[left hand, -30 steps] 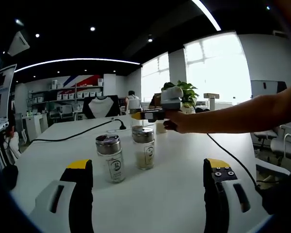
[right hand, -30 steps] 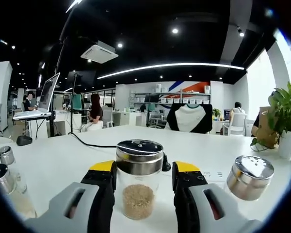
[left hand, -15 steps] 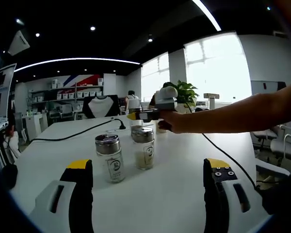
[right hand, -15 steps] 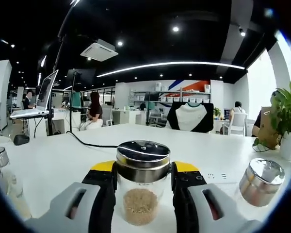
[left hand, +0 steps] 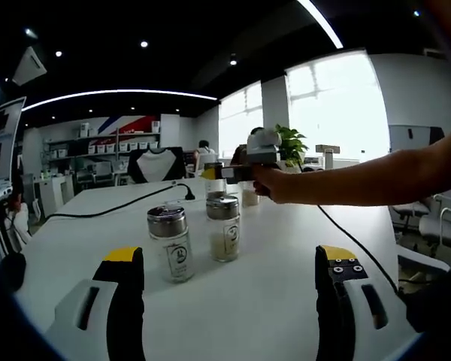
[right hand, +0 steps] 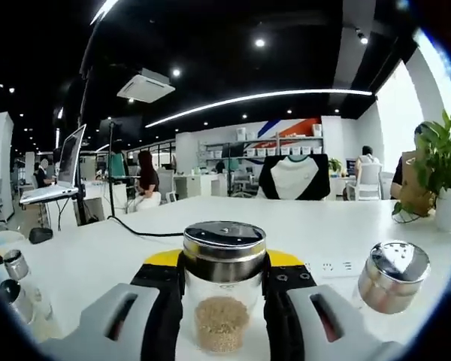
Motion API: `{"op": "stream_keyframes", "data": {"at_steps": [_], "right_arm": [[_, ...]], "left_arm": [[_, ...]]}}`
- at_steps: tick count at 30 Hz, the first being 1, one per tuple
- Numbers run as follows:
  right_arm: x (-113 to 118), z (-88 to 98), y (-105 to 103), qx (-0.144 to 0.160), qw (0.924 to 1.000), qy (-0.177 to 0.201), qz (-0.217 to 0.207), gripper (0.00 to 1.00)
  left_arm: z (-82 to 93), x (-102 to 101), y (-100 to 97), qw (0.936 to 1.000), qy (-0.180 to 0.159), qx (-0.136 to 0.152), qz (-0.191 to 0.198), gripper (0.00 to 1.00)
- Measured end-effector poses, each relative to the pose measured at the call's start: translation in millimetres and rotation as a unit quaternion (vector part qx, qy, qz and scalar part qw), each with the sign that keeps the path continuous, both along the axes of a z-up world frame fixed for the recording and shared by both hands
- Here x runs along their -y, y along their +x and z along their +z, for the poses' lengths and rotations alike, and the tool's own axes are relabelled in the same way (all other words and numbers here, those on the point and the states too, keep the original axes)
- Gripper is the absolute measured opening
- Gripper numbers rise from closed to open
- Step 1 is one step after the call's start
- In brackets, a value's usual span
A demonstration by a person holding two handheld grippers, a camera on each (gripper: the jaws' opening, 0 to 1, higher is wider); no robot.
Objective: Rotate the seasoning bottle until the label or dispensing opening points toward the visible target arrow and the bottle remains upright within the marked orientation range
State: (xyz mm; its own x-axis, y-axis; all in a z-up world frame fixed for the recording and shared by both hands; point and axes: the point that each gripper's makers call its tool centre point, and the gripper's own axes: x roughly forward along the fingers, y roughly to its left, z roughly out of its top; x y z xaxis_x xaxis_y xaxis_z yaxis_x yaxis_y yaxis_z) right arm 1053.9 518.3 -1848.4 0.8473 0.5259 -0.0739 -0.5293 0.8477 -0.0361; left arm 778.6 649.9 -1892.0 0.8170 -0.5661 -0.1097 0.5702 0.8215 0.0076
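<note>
Two glass seasoning bottles with steel lids stand on the white table (left hand: pixel 286 301), one with a label (left hand: pixel 171 244) and one beside it (left hand: pixel 224 229). My left gripper (left hand: pixel 229 265) hangs open in front of them, touching neither. Farther back, a person's hand holds my right gripper (left hand: pixel 213 174) shut around a third bottle. In the right gripper view that bottle (right hand: pixel 224 301), part filled with brown granules, stands upright and pinched between both jaws of my right gripper (right hand: pixel 224 265). Its base is hidden. Another steel-lidded bottle (right hand: pixel 391 274) stands to its right.
A black cable (left hand: pixel 113 213) runs across the table's far side and a white power strip (right hand: pixel 332 267) lies behind the held bottle. A potted plant (left hand: pixel 289 143) stands at the table's far end. The person's arm (left hand: pixel 376 177) reaches in from the right. A laptop on a stand (right hand: pixel 60 169) is at the left.
My right gripper's jaws have closed from a small gap onto the granule bottle and turned a little with it. In the left gripper view that gripper has shifted slightly up and right. The left gripper is unchanged.
</note>
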Motion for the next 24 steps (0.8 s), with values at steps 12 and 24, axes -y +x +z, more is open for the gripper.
{"op": "stream_keyframes", "data": {"at_steps": [12,24], "right_arm": [[16,10.6,-50,0.003,0.9988,0.002,0.048,0.38],[36,21.3,-118,0.017,0.9968,0.008,0.078,0.38]], "left_arm": [[9.7,5,-2.3,0.9997,-0.012,0.022,0.003,0.99],[17.3,15,-5.8,0.9991,-0.025,0.033,-0.006,0.98]]}}
